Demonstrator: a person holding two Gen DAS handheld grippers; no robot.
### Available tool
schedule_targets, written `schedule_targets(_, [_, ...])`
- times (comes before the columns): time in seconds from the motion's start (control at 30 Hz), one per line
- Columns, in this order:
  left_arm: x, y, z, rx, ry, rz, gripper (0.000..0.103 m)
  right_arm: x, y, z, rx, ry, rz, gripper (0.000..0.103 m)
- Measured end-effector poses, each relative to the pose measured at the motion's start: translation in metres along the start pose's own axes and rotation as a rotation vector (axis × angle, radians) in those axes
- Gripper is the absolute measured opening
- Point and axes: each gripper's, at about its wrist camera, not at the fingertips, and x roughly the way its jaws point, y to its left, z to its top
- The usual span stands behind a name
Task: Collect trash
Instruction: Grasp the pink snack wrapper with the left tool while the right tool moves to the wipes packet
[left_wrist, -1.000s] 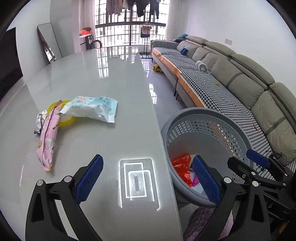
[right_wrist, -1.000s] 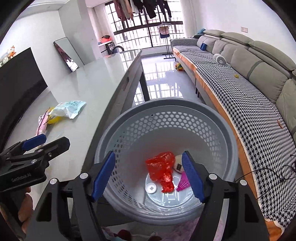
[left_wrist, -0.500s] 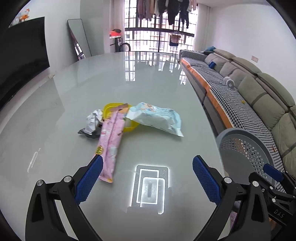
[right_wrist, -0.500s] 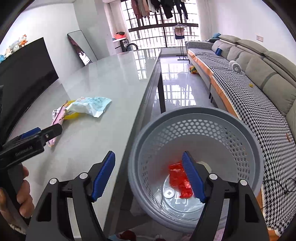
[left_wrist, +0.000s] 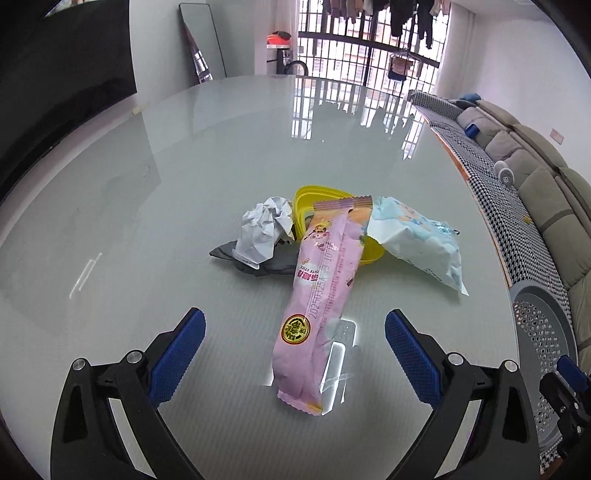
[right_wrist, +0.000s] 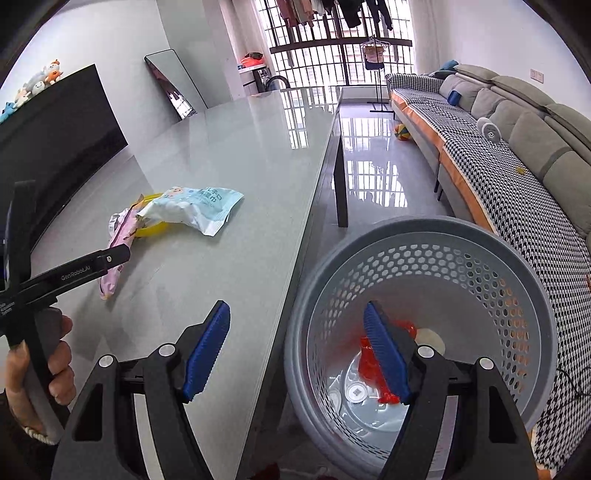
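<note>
A pile of trash lies on the glass table: a long pink wrapper, a crumpled white paper on a dark grey scrap, a yellow lid and a light blue wipes packet. My left gripper is open and empty, low over the table, with the near end of the pink wrapper between its fingers. My right gripper is open and empty, over the table edge and the grey perforated basket. A red wrapper lies in the basket. The packet and pink wrapper show in the right wrist view.
The basket stands on the floor beside the table's right edge. A long sofa runs along the right wall. A dark TV and a leaning mirror are at the left. A small ball lies on the floor.
My left gripper has swung left from the basket side and closed in on the trash pile. My right gripper has shifted left from above the basket to over the table edge.
</note>
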Motion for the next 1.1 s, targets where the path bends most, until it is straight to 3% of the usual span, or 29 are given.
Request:
schedule_targets(0.1, [0.006, 0.000, 0.001, -0.001, 0.007, 0.009, 0.094, 0.004, -0.002, 0.000, 0.004, 0.009, 0.002, 0.072])
schedule_targets(0.17, [0.006, -0.001, -0.001, 0.005, 0.006, 0.017, 0.087, 0.006, -0.005, 0.000, 0.008, 0.015, 0.001, 0.072])
schedule_targets(0.33, [0.010, -0.008, 0.000, 0.028, 0.021, 0.010, 0.056, 0.011, -0.007, 0.002, 0.012, 0.028, 0.003, 0.072])
schedule_targets(0.5, [0.007, -0.011, -0.001, 0.033, 0.023, -0.023, 0.032, 0.014, -0.001, 0.005, 0.000, 0.032, 0.004, 0.072])
schedule_targets(0.8, [-0.019, -0.013, -0.004, 0.045, -0.048, -0.047, 0.029, 0.022, 0.016, 0.018, -0.057, 0.023, 0.044, 0.072])
schedule_targets(1.1, [-0.031, 0.004, 0.006, 0.032, -0.109, 0.011, 0.029, 0.039, 0.047, 0.057, -0.250, 0.004, 0.132, 0.072])
